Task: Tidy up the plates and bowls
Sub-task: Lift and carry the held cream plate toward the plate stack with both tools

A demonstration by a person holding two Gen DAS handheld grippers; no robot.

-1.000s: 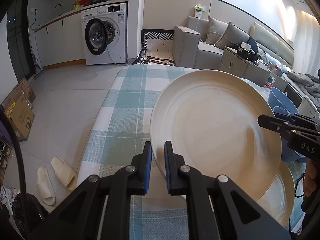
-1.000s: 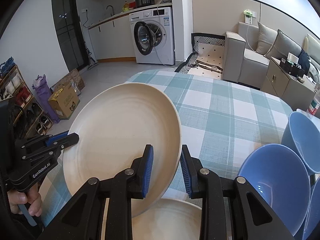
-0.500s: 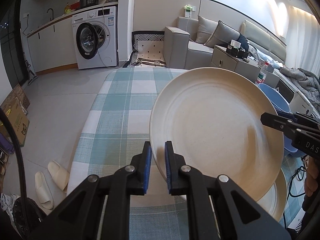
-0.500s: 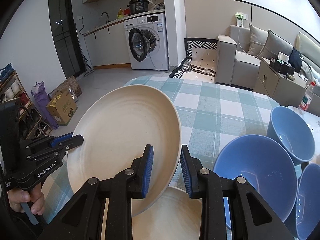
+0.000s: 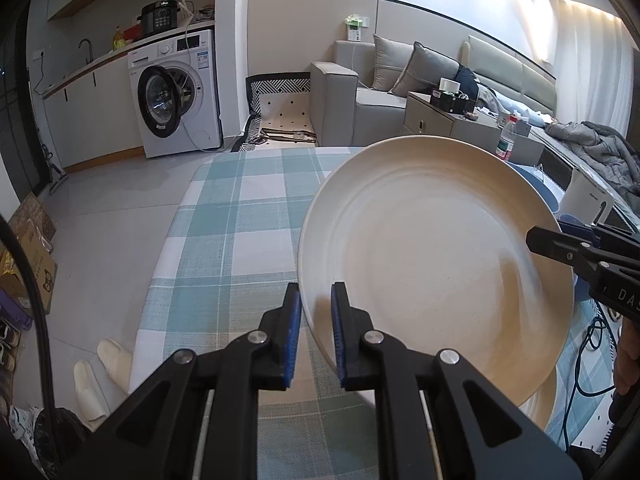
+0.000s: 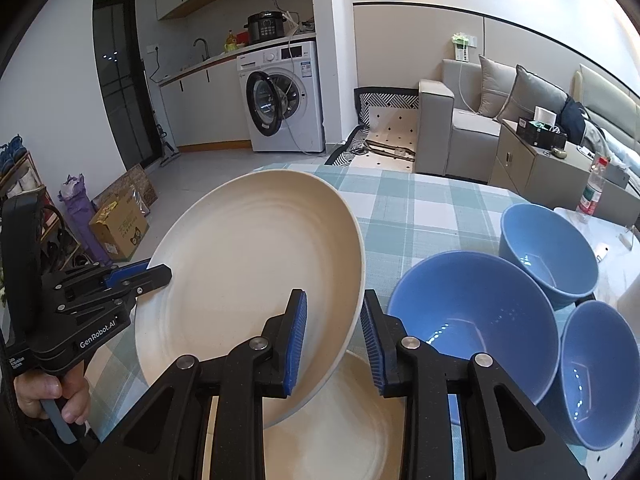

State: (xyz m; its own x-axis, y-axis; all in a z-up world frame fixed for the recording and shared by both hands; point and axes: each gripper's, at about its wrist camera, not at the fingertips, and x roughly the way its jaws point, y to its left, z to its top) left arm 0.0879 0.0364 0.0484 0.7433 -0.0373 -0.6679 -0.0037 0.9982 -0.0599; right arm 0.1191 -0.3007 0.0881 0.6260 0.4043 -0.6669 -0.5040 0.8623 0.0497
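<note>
Plate pinched at opposite rims by both tools; three blue bowls (right wrist view only).

Two cream plates, three blue bowls, two claws, one checked desk, two slippers

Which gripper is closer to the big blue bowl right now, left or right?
Right. The right gripper grips the cream plate on the rim next to the big blue bowl; the left gripper holds the plate's opposite rim, across the plate from the bowl.
</note>
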